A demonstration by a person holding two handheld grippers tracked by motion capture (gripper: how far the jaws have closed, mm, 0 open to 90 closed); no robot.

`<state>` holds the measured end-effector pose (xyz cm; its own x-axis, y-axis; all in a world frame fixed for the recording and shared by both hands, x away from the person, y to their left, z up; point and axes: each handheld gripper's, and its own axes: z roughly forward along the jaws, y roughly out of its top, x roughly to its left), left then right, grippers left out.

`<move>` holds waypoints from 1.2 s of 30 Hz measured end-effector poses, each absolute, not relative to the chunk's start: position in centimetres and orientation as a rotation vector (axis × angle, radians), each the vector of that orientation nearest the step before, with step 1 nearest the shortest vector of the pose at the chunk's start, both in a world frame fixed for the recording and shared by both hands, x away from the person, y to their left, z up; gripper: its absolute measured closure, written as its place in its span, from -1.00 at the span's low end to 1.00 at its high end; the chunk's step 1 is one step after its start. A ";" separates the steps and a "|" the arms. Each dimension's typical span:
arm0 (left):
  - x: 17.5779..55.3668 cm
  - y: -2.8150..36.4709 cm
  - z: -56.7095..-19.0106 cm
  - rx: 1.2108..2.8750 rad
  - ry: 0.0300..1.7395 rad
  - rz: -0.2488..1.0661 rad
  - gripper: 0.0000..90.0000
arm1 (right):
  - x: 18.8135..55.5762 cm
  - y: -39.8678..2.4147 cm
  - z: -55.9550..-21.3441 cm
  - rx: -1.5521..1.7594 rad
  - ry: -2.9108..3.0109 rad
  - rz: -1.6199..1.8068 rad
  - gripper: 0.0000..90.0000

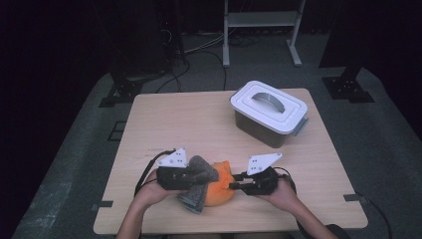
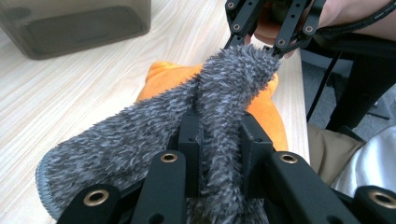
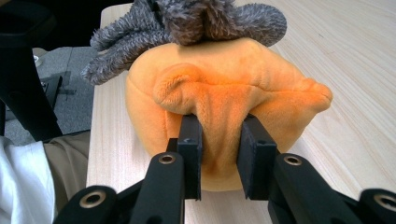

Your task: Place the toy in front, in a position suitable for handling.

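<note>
the left hand-held gripper (image 2: 219, 140) is pinching the grey fuzzy cloth (image 2: 140, 140) tight; the right hand-held gripper (image 3: 219, 140) is squeezing a fold of the orange plush (image 3: 224, 93) on the bench (image 3: 345, 140).

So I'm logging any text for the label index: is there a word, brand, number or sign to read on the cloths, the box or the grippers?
None: no readable text in any view.
Grey fuzzy cloth: plain pile, no tag visible.
Orange plush cloth: plain, no label visible.
Lidded box: white lid and dark walls bear no print.
Left gripper and right gripper: black jaws unmarked.
</note>
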<state>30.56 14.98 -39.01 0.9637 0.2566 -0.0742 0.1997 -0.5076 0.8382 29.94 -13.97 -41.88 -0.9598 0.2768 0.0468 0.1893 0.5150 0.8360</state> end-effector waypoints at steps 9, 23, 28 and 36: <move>28.9 12.5 -37.4 2.116 0.191 0.048 0.65 | 30.0 -14.0 -42.0 0.431 2.656 1.471 0.59; 30.9 15.6 -39.1 2.140 0.356 0.089 0.65 | 30.1 -14.0 -42.1 0.436 2.665 1.470 0.58; 31.0 16.0 -39.3 2.127 0.380 0.073 0.65 | 30.0 -13.9 -42.1 0.428 2.664 1.470 0.57; 29.8 13.7 -38.0 2.127 0.276 0.073 0.65 | 29.3 -13.4 -42.0 0.362 2.667 1.436 0.57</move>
<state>29.76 13.71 -37.97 0.9726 0.2256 -0.0561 0.1686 -0.5185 0.8383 29.29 -13.43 -42.04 -0.9677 0.2499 0.0319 0.1642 0.5298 0.8321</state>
